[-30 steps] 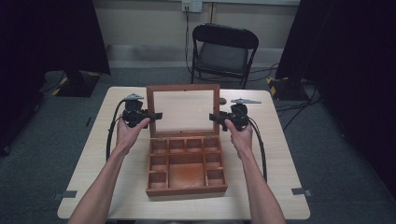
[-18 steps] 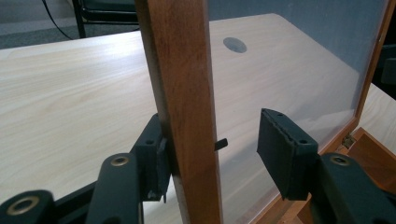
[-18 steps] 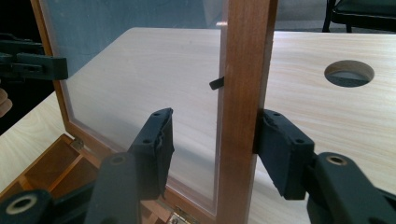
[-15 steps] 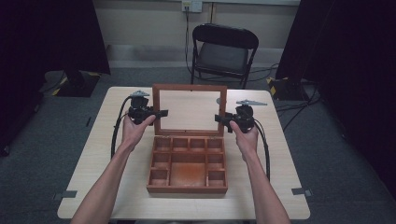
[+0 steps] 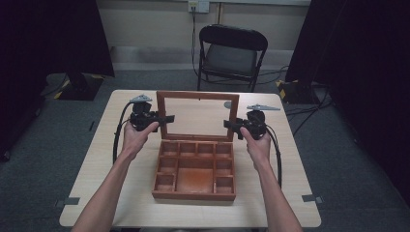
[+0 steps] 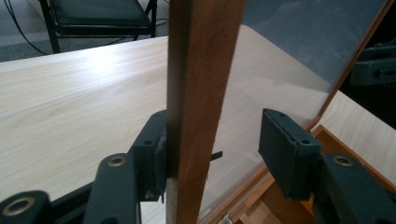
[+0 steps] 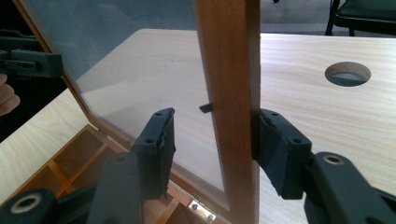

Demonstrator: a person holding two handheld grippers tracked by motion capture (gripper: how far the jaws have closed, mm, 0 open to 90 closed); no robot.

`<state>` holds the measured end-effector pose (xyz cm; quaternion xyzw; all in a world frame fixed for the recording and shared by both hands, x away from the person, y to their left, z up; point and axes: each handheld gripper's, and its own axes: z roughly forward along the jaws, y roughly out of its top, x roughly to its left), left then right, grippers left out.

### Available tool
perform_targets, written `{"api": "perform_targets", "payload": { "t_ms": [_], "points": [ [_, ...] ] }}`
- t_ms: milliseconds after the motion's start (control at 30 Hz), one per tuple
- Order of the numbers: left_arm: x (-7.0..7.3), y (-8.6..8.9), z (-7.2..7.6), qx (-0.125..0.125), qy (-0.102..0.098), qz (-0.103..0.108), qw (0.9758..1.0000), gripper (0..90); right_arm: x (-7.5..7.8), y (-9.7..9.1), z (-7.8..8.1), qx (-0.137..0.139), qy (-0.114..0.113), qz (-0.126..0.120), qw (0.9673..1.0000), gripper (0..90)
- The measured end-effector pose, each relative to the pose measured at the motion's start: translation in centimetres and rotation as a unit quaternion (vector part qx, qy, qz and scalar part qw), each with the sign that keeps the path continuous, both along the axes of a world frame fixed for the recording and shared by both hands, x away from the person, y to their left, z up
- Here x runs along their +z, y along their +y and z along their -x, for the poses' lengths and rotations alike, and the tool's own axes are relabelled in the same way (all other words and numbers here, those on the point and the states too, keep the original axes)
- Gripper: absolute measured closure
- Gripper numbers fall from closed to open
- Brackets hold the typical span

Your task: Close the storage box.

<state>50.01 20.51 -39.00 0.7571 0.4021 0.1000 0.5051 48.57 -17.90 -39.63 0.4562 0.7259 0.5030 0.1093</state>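
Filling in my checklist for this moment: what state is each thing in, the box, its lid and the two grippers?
Wooden box: open, compartments empty.
Glass lid: raised, near upright on its hinges.
Left gripper: jaws astride the lid's side rail, one pad touching, the other apart.
Right gripper: jaws astride the opposite rail, one pad touching, the other apart.
Folding chair: unfolded, empty.

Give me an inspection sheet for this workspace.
Surface: pale wooden table, one round hole.
Job's things: wooden box, compartments empty, glass lid raised.
Clutter: nothing seen.
Grippers: left tool, jaws just opening, and right tool each straddle a lid side rail, one pad touching, the other apart.
Cables: a cable trails from each tool.
Surroundings: black folding chair, dark curtains, grey floor.
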Motion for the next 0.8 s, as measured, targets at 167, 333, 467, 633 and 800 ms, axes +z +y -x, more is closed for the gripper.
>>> {"api": "perform_targets", "payload": {
  "t_ms": [167, 333, 467, 633, 800],
  "points": [
    [0.3, 0.0, 0.8, -0.008, -0.003, -0.003, 1.0000, 46.0, 0.2, -0.1, 0.5, 0.000, -0.005, -0.008, 1.0000, 51.5],
    [0.5, 0.1, 1.6, -0.016, -0.008, -0.003, 0.9998, 46.4, 0.3, -0.3, 1.3, 0.003, -0.007, -0.012, 0.9999, 49.7],
    [0.5, 0.2, 2.3, -0.019, -0.011, -0.004, 0.9998, 46.0, 0.4, -0.3, 1.7, 0.006, -0.006, -0.012, 0.9999, 48.3],
    [0.4, 0.3, 3.0, -0.016, -0.009, 0.009, 0.9998, 45.6, 0.2, -0.4, 2.0, 0.009, -0.006, -0.019, 0.9998, 46.6],
    [0.1, 0.4, 3.5, -0.011, -0.014, 0.022, 0.9996, 44.1, 0.2, -0.4, 2.4, 0.010, -0.009, -0.014, 0.9998, 45.9]
  ]
}}
